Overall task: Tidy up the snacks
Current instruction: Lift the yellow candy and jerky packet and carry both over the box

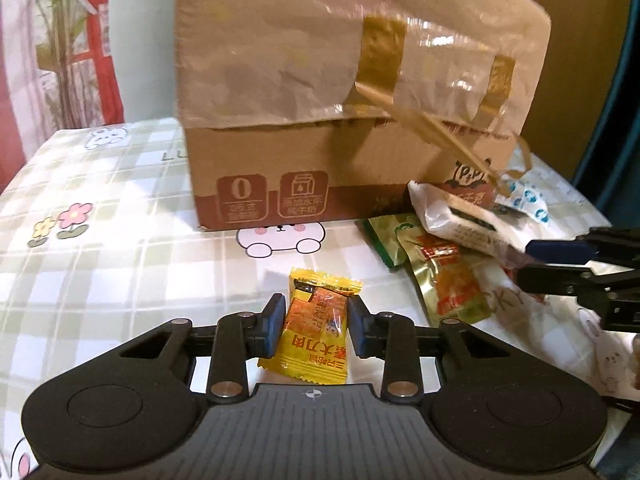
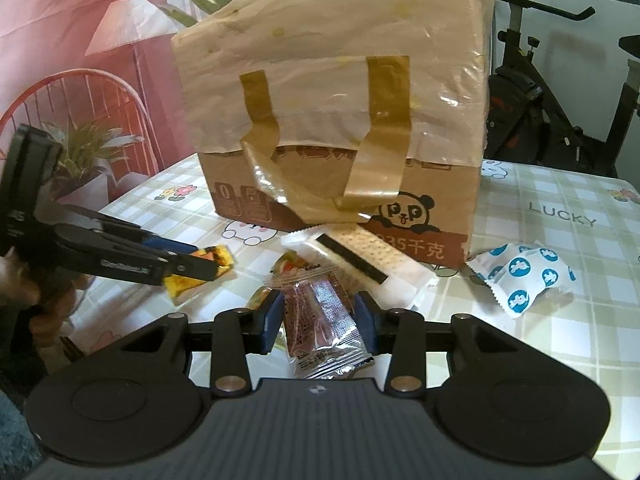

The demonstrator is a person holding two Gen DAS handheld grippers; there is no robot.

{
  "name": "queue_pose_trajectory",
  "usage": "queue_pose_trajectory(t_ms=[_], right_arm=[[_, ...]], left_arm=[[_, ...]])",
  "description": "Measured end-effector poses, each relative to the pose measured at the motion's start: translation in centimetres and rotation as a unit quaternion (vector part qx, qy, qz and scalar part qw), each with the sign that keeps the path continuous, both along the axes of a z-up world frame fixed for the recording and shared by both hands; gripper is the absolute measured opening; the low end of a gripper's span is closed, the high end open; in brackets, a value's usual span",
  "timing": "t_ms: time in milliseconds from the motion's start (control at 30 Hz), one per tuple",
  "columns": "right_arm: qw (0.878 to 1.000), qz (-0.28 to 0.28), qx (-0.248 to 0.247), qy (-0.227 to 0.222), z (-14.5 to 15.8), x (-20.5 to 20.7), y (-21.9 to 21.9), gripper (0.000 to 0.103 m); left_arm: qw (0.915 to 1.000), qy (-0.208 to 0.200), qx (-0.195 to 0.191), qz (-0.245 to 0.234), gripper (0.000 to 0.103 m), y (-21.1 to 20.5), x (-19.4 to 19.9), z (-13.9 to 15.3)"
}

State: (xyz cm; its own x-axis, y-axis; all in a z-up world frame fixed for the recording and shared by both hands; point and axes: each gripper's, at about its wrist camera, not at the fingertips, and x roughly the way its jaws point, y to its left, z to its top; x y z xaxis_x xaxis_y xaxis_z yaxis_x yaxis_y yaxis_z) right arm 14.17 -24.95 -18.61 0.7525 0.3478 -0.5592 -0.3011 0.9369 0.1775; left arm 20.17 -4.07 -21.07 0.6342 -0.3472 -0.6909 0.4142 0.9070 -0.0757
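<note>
from my left wrist camera i see the left hand-held gripper point(image 1: 316, 320) with its blue pads on either side of a yellow snack packet point(image 1: 316, 326) that lies on the checked desk point(image 1: 100, 240). the pads sit right at the packet's edges, but i cannot tell whether they press on it. behind it stands a cardboard box point(image 1: 320, 176) with a crumpled plastic-covered flap and strips of brown tape. to the right of the box lies a small heap: a green packet point(image 1: 382, 236), a gold-and-red packet point(image 1: 448, 280) and a white wrapper point(image 1: 452, 216), with a blue-dotted packet point(image 1: 528, 200) just behind. the right hand-held gripper point(image 1: 532, 268) comes in from the right edge beside that heap.

from my right wrist camera the right hand-held gripper point(image 2: 318, 320) is clamped on a clear packet with a reddish snack inside point(image 2: 320, 324), pads pressing both long sides. the white wrapper point(image 2: 368, 264) lies just beyond it against the cardboard box point(image 2: 340, 200). the blue-dotted packet point(image 2: 524, 276) lies apart to the right on the desk point(image 2: 560, 320). at the left, the left hand-held gripper point(image 2: 212, 266) reaches to the yellow snack packet point(image 2: 200, 276), with a hand point(image 2: 36, 296) holding its grip.
</note>
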Motion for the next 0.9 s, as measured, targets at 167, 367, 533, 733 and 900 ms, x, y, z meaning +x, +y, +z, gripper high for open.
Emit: queue_pose_trajectory(t_ms=[167,367,533,733,900], right_arm=[[1.0,-0.003,0.004,-0.002,0.2,-0.6,0.1,0.042],[1.0,0.008,0.0,-0.009,0.6,-0.7,0.6,0.042],[1.0,0.02,-0.005,-0.015,1.0,-0.9,1.2,0.042],[0.998,0.047,-0.008,-0.04,2.8,-1.2,2.2,0.042],[0.994,0.067,0.003,-0.09,5.9,-1.1,2.9,0.042]], left_arm=[[0.9995,-0.012,-0.021,0.02,0.035,1.4,-1.2,1.3],[0.9987,-0.021,-0.031,0.035,0.035,2.3,-2.1,2.4],[0.9981,-0.034,-0.036,0.036,0.035,2.3,-2.3,3.0],[0.9963,-0.065,-0.04,0.04,0.035,2.6,-2.5,5.0],[0.9916,-0.106,-0.062,0.042,0.036,3.1,-2.3,8.5]])
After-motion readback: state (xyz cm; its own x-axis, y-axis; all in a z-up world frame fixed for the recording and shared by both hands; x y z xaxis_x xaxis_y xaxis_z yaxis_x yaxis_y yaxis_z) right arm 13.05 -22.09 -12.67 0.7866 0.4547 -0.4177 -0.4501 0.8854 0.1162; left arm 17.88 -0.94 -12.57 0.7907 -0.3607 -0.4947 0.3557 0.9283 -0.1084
